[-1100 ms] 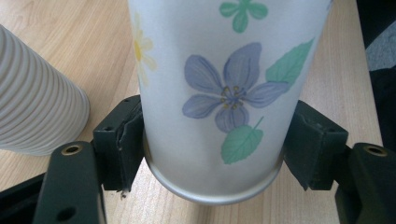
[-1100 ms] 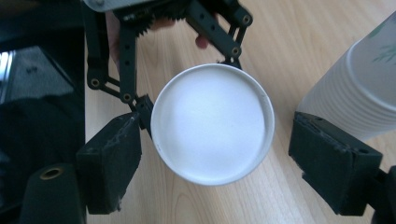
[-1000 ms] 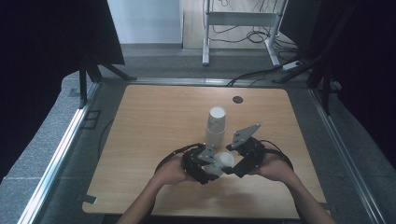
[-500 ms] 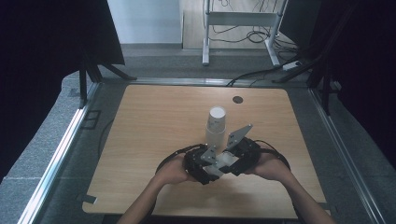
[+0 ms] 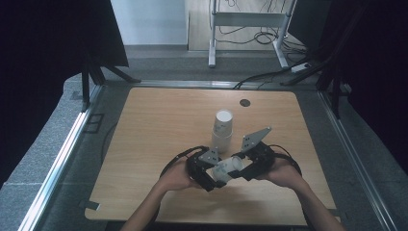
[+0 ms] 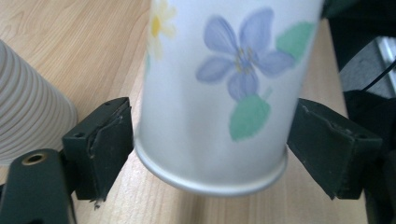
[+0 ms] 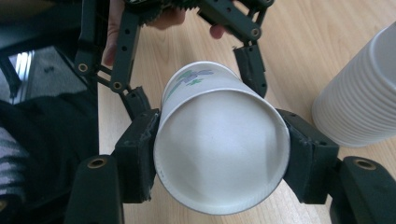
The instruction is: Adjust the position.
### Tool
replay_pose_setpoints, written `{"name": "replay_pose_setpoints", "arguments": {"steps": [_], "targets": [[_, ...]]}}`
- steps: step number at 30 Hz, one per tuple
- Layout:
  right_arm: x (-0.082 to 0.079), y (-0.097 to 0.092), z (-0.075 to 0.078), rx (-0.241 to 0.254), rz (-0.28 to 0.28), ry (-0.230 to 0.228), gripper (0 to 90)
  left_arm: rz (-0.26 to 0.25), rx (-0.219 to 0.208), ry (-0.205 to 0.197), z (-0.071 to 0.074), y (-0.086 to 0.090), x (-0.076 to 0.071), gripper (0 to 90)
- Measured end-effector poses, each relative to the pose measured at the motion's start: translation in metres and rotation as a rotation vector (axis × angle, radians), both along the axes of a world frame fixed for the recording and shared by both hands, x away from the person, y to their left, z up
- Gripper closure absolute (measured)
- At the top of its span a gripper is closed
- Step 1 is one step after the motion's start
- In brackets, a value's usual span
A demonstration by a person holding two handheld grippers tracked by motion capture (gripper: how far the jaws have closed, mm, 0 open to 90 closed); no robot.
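Note:
A white paper cup [image 5: 230, 167] with blue flowers lies on its side above the table's front middle, held between both grippers. My left gripper [image 5: 216, 175] has its jaws against the cup's [image 6: 219, 93] sides near the base end, left gripper [image 6: 210, 144] shut on it. My right gripper [image 5: 241, 168] grips the same cup [image 7: 219, 140] near its open mouth, which faces that camera, with the right gripper [image 7: 222, 156] pressing both sides. The left gripper [image 7: 196, 84] shows beyond, around the cup's far end.
An upside-down stack of white ribbed cups [image 5: 223, 130] stands just behind the grippers; this stack [image 6: 28, 116] is close at the left gripper view's left, and the stack [image 7: 359, 93] at the right gripper view's right. A dark round hole [image 5: 245, 102] marks the wooden table [image 5: 144, 125] far back.
Both hands stay at the front middle with the cup between them. The right gripper has tilted slightly and the cup has shifted a little.

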State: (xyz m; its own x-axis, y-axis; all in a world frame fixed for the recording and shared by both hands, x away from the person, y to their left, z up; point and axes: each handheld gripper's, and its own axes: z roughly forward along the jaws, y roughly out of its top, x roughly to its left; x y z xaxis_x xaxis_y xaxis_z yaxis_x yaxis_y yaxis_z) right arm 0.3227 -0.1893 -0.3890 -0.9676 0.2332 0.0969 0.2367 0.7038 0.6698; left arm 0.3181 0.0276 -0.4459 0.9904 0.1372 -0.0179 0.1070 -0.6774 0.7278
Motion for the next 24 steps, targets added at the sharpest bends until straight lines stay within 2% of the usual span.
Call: {"name": "replay_pose_setpoints", "arguments": {"steps": [6, 11, 16, 24], "targets": [[-0.001, -0.010, -0.001, 0.090, 0.003, -0.001, 35.4, 0.009, -0.051, 0.023, -0.005, 0.007, 0.000, 13.7], [-0.004, -0.017, -0.004, 0.149, -0.002, -0.004, 35.4, 0.003, -0.115, 0.043, -0.008, 0.012, -0.001, 13.5], [-0.005, -0.021, -0.011, 0.200, -0.006, 0.004, 35.4, 0.020, -0.173, 0.057, -0.011, 0.017, -0.002, 13.6], [-0.006, -0.025, -0.021, 0.268, -0.011, 0.014, 35.4, 0.021, -0.208, 0.049, -0.014, 0.019, -0.003, 14.5]]}}
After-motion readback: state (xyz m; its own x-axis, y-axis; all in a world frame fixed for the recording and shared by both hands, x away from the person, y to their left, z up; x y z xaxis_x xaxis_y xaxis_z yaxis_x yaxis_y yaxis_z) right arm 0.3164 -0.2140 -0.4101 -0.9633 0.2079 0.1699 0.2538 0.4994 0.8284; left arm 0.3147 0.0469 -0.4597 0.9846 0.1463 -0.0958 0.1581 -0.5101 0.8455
